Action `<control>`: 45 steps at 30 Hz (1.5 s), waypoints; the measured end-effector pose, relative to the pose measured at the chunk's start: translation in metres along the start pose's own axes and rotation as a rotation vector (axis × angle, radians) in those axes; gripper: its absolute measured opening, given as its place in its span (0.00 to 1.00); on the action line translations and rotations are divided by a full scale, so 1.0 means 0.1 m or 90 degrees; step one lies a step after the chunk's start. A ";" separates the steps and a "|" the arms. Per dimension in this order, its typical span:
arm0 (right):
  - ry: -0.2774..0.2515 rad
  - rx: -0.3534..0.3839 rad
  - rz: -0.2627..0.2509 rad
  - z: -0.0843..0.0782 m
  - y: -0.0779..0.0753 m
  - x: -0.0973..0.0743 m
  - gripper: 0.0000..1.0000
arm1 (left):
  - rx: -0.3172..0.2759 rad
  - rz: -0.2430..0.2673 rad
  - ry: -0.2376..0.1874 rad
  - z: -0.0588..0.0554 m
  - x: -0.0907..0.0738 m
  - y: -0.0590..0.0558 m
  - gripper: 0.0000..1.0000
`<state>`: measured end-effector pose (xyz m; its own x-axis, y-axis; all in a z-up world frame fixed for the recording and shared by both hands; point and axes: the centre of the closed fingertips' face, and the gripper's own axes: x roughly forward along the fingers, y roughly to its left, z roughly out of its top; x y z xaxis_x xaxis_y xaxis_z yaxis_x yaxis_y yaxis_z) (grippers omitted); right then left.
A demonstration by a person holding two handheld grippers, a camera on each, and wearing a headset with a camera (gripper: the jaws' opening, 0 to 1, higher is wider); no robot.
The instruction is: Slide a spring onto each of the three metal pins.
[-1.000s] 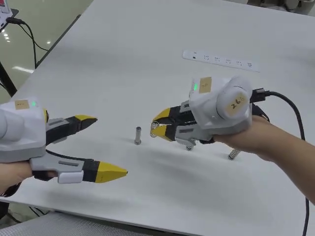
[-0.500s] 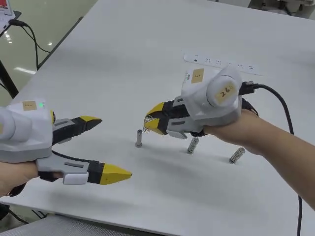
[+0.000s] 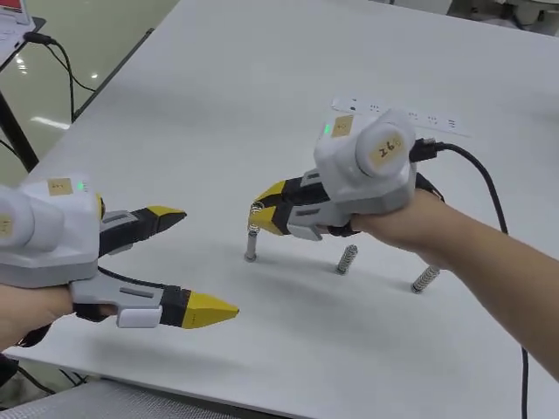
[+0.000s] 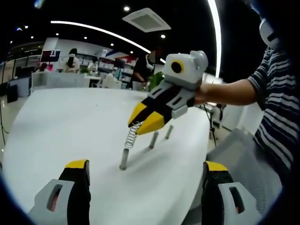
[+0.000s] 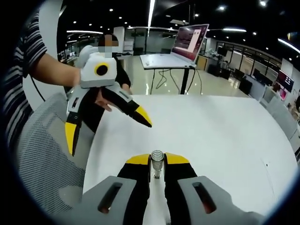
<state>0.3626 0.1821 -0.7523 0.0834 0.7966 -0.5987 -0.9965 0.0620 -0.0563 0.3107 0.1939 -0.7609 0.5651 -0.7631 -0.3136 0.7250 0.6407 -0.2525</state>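
Observation:
My right gripper [image 3: 260,217] is shut on a small steel spring [image 3: 255,212] and holds it tilted right above a bare metal pin [image 3: 251,248] standing on the white table. In the left gripper view the spring [image 4: 131,136] hangs from the yellow tips with its lower end just over the pin [image 4: 124,159]. The spring's coil end [image 5: 157,161] sits between my right jaws. Two more pins, each with a spring on it [image 3: 348,258] [image 3: 425,278], stand to the right. My left gripper [image 3: 198,262] is held open at the lower left with nothing between its jaws.
A white power strip [image 3: 402,118] lies at the back of the table [image 3: 218,105]. A black cable [image 3: 489,188] runs from my right gripper. The table's near edge [image 3: 262,403] is close below my left gripper, and floor lies off to the left.
My right gripper has carried the spring to the left and up, from beside the bare pin to just over its top. My left gripper has stayed open in much the same place.

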 end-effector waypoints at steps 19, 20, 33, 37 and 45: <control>0.003 0.046 -0.001 -0.07 -0.05 0.03 0.07 | -0.005 0.003 0.001 -0.02 0.00 0.01 0.97; 0.003 0.045 -0.001 -0.07 -0.05 0.04 0.07 | -0.004 0.004 0.000 -0.02 0.00 0.01 0.98; 0.012 0.044 0.001 -0.12 -0.05 0.08 0.07 | -0.003 0.001 -0.001 -0.02 0.00 -0.01 0.97; 0.012 0.047 0.002 -0.12 -0.05 0.08 0.07 | -0.006 0.002 -0.003 -0.01 0.00 -0.01 0.97; 0.021 0.045 0.004 -0.18 -0.03 0.13 0.07 | -0.009 -0.001 0.000 -0.02 0.01 -0.02 0.96</control>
<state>0.3671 0.1817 -0.7741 0.0769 0.7773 -0.6245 -0.9949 0.1010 0.0033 0.3089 0.1921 -0.7623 0.5636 -0.7645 -0.3128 0.7208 0.6402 -0.2659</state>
